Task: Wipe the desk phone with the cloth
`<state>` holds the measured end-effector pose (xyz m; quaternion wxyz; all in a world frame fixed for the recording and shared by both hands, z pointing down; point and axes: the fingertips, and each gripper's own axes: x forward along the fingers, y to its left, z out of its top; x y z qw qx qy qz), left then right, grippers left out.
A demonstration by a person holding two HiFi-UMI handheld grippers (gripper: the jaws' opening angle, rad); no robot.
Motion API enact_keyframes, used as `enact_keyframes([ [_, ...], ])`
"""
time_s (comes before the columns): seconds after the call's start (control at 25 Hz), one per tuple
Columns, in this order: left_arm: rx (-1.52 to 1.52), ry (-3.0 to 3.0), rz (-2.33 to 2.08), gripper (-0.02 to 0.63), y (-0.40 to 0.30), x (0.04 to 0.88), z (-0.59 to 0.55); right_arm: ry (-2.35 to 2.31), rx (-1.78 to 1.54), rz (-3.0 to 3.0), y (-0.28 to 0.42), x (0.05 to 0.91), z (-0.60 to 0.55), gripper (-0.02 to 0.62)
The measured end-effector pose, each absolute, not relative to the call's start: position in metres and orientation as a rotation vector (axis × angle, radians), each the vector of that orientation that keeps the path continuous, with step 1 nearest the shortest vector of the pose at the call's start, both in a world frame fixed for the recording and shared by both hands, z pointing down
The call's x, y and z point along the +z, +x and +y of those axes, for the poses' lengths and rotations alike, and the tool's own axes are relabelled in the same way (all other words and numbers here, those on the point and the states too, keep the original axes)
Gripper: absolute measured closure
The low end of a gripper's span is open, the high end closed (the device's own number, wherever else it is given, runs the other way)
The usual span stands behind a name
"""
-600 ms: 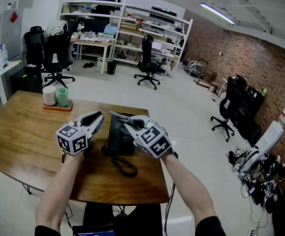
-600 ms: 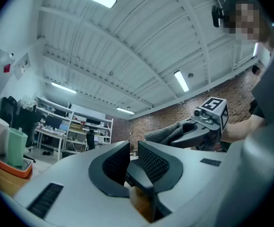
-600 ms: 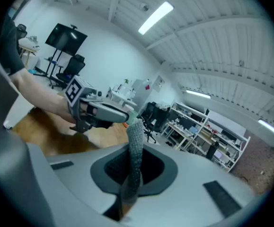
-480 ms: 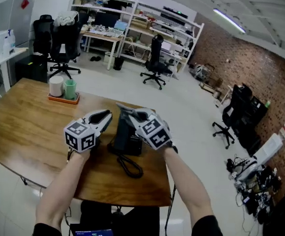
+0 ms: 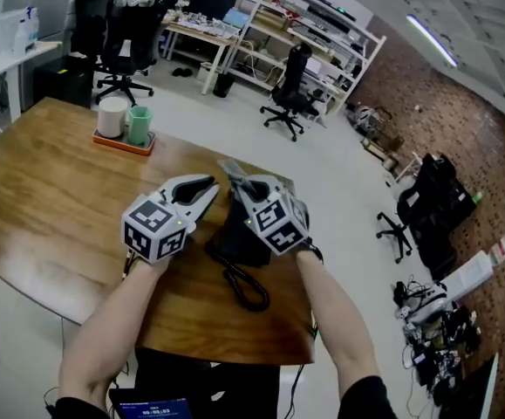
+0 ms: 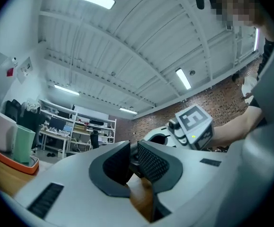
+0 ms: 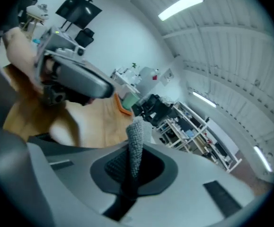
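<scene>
Right claw [image 7: 132, 169] pinches the grey cloth [image 7: 137, 138] tight, and the cloth sticks up past its tips. Left claw [image 6: 133, 162] is open just a little and holds nothing. Both hang over the black desk phone [image 5: 237, 236], which sits on the wooden table [image 5: 43, 199] near its edge.

White left gripper [image 5: 209, 189] and right gripper [image 5: 234, 174] carry black-and-white marker cubes [image 5: 154, 227], with dark ribbed fingers [image 6: 151, 163].
</scene>
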<state>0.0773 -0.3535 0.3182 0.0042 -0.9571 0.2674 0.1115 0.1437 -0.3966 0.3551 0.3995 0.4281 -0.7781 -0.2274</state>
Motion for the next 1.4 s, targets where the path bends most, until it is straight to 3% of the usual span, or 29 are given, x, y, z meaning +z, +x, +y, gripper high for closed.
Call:
enact_keyframes([
  [0.32,0.348,-3.028,0.812,0.572,0.078,0.324,-0.356,0.384,-0.579,-1.922,0.108,0.424,-0.251,0.569],
  [0.4,0.340,-3.031,0.795,0.571,0.080,0.325,-0.355,0.445,-0.606,-1.946,0.110,0.407,-0.262,0.569],
  [0.56,0.369,-3.039,0.808,0.572,0.080,0.325,-0.357,0.987,-0.621,-2.019,0.137,0.336,-0.361,0.571],
  [0.72,0.393,-3.039,0.809,0.571,0.078,0.322,-0.355,1.200,-0.596,-1.948,0.153,0.329,-0.421,0.569],
  [0.88,0.392,-3.028,0.805,0.571,0.078,0.316,-0.353,1.079,-0.632,-1.834,0.150,0.354,-0.419,0.574],
  [1.28,0.379,-3.030,0.785,0.572,0.079,0.315,-0.350,0.482,-0.601,-1.959,0.100,0.422,-0.255,0.572],
  [1.4,0.372,-3.022,0.784,0.572,0.080,0.317,-0.351,0.465,-0.618,-1.947,0.109,0.412,-0.254,0.571],
])
